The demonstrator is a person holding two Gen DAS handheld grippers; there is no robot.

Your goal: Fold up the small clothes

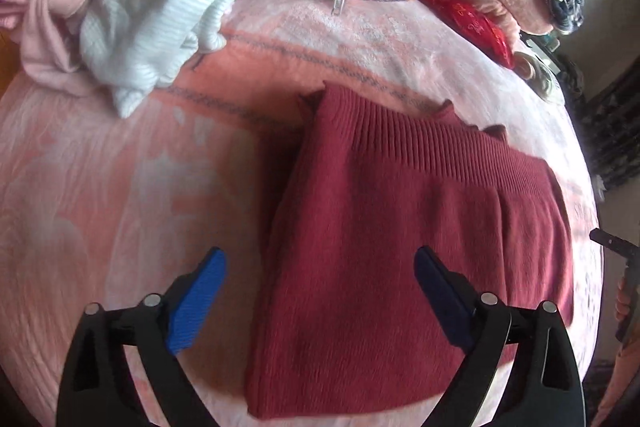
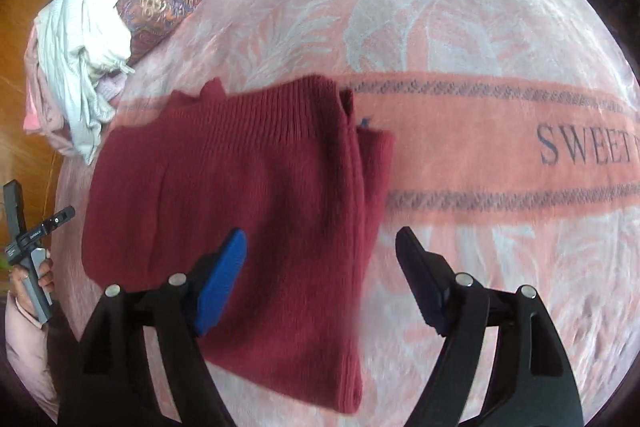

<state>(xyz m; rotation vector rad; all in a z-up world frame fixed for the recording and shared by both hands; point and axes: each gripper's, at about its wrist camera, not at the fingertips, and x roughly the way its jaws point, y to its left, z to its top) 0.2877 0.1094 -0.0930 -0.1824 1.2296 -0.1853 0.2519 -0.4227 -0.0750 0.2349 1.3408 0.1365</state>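
We have the left gripper [image 1: 320, 267] spread wide, nothing pinched. Right gripper [image 2: 320, 247] likewise spread and empty. Folded maroon sweater [image 1: 400, 219] lies flat on the pink blanket [image 2: 480, 27]; laundry pile [image 1: 140, 7] at its 11 o'clock.

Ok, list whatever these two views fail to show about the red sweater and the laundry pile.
- Red sweater, left wrist view: its near right corner sits behind the left claw.
- Same sweater, right wrist view: near edge partly hidden by the right claw; the knit is motion-blurred.
- How many layers it is folded into: not visible in either view.
- Laundry pile: cut off by the frame's top edge.
- Blanket lettering: cut off at the right edge.
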